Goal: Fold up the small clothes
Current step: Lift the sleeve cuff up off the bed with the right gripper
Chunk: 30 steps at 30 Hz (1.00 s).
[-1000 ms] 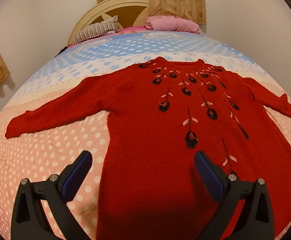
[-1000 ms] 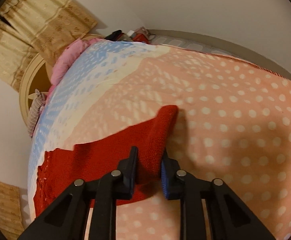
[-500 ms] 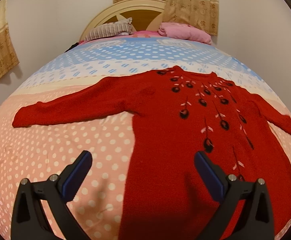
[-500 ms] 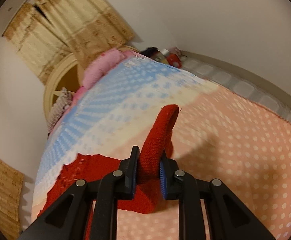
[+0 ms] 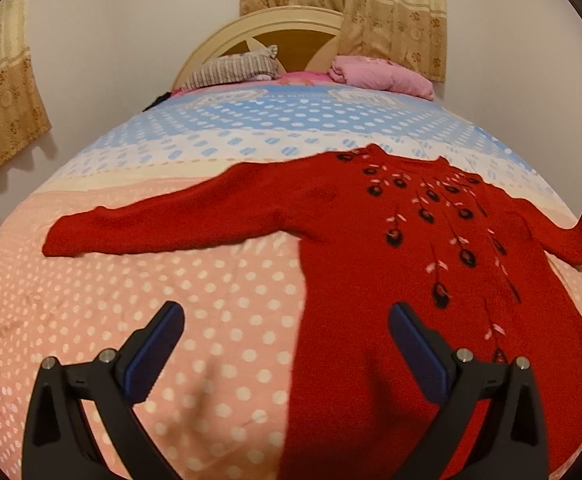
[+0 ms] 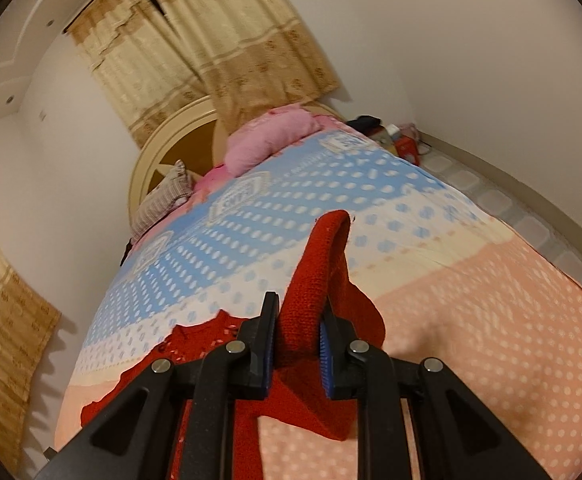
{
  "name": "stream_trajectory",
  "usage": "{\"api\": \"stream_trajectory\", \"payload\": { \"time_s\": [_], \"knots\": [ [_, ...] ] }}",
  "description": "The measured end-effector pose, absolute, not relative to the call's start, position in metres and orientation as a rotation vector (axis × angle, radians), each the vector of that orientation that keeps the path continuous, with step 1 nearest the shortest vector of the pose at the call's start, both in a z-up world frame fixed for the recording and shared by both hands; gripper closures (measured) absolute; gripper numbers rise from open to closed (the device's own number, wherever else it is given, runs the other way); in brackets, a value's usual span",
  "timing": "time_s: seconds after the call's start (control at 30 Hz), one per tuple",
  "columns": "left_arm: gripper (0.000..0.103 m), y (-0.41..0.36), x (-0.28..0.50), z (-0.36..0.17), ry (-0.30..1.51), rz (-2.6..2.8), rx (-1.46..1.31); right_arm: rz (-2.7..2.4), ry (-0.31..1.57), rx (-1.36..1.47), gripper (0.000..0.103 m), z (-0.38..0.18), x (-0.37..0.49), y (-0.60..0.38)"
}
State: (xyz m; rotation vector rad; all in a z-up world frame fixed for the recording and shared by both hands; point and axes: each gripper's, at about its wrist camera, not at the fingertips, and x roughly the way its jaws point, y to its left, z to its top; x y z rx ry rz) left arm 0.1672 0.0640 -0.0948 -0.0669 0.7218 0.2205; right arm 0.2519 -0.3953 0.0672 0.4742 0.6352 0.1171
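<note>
Bed (image 5: pixel 227 320) carries red sweater (image 5: pixel 411 280) spread flat toward its right edge, one sleeve out left; knit looks soft, limp, light; best held at cuffs or hem. Right gripper (image 6: pixel 297 336) fingers clamped on raised sleeve (image 6: pixel 315 272); left gripper (image 5: pixel 283 344) fingers apart, empty.

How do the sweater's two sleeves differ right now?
The left sleeve lies flat and stretched out on the bedspread; the right sleeve is lifted off it, its cuff end standing up. The left sleeve is untouched, since the left hand-held gripper is open and empty; the right hand-held gripper is shut on the right sleeve. Both are the same red knit.
</note>
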Motion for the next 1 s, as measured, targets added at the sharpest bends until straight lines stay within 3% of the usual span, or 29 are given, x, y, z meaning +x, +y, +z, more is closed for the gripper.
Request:
{"api": "stream_trajectory", "payload": {
  "time_s": [0.6, 1.0],
  "knots": [
    [0.0, 0.083, 0.158, -0.098, 0.716, 0.214, -0.11, 0.276, 0.616, 0.308, 0.084, 0.113, 0.282, -0.259],
    [0.0, 0.094, 0.157, -0.1, 0.72, 0.223, -0.137, 0.384, 0.644, 0.259, 0.084, 0.107, 0.298, -0.171]
  ]
}}
